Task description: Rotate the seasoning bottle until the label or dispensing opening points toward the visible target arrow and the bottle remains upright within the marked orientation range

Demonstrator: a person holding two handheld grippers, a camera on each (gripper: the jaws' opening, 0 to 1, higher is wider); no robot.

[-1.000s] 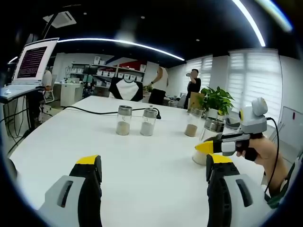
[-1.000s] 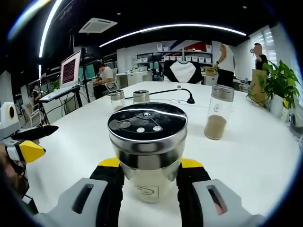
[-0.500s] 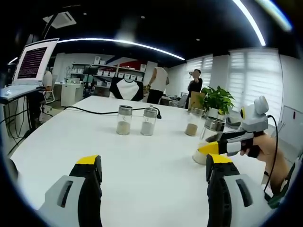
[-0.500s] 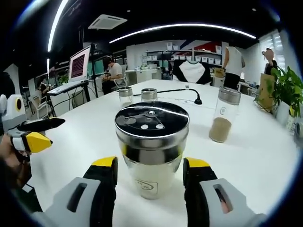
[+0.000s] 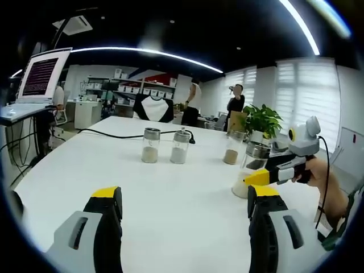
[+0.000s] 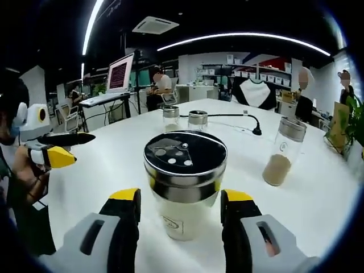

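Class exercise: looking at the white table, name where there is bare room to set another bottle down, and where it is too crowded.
Free: the wide table stretch between the left tool and the pair of small jars. Also the bare strip between that pair and the tall jar. Crowded: around the seasoning bottle, flanked by the right tool, near the table's edge.

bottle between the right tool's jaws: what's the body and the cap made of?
Bottle: body looks like clear glass or hard plastic; pale seasoning shows through it, so I can't tell which. Cap: apparently brushed metal band with a glossy black top, which reflects the ceiling lights and has small dispensing holes.
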